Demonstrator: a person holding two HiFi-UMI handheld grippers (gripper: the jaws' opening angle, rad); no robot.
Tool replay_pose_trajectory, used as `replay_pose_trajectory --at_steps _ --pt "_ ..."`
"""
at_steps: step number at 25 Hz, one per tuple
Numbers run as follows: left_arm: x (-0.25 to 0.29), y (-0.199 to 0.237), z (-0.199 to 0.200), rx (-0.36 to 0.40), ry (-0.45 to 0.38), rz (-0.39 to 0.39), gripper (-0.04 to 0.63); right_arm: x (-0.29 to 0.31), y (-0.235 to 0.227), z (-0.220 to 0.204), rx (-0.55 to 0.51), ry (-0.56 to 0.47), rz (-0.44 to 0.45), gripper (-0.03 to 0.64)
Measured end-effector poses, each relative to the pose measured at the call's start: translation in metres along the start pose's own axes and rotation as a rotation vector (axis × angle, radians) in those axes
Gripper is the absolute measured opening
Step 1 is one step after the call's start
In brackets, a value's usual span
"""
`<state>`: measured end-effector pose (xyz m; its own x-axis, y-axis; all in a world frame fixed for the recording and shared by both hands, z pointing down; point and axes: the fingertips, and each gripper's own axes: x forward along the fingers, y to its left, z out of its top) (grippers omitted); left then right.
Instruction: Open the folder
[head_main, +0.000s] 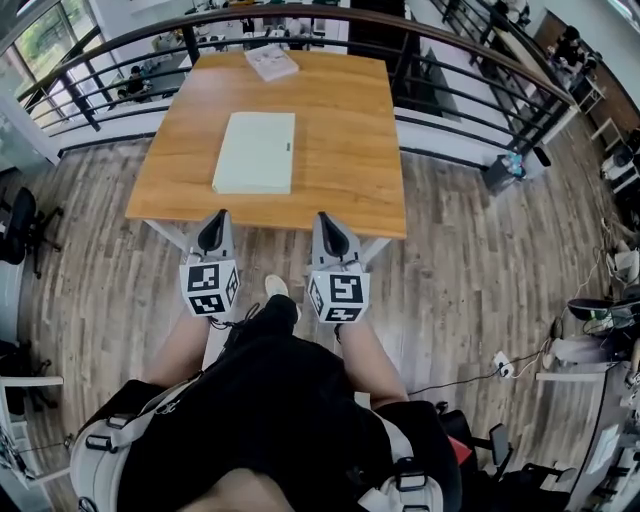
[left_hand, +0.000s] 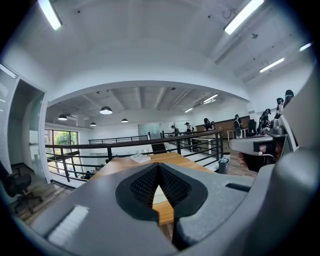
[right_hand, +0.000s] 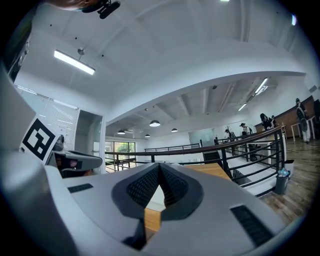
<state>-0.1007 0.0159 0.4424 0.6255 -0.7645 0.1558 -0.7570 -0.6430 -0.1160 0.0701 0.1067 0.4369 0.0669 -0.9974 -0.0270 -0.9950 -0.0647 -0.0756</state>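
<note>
A pale green folder (head_main: 255, 152) lies closed and flat on the wooden table (head_main: 345, 150), left of the middle. Both grippers hang short of the table's near edge, over the floor. My left gripper (head_main: 213, 228) is shut with nothing in it, and its tip points at the table. My right gripper (head_main: 331, 232) is shut and empty too, level beside the left one. In the left gripper view the pads (left_hand: 150, 185) meet at the tip, with the folder (left_hand: 158, 195) showing pale through the gap below. The right gripper view shows its pads (right_hand: 170, 186) closed the same way.
A white booklet (head_main: 271, 62) lies at the table's far edge. A dark curved railing (head_main: 430, 45) runs behind and beside the table. Office chairs (head_main: 22, 225) stand at the left; cables and gear (head_main: 600, 320) lie on the floor at the right.
</note>
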Motion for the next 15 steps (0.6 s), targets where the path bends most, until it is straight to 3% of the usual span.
replay_pose_trajectory --at_steps 15 --pt "0.11 0.044 -0.009 -0.065 0.052 0.034 0.003 0.117 -0.028 -0.01 -0.033 0.06 0.097 0.005"
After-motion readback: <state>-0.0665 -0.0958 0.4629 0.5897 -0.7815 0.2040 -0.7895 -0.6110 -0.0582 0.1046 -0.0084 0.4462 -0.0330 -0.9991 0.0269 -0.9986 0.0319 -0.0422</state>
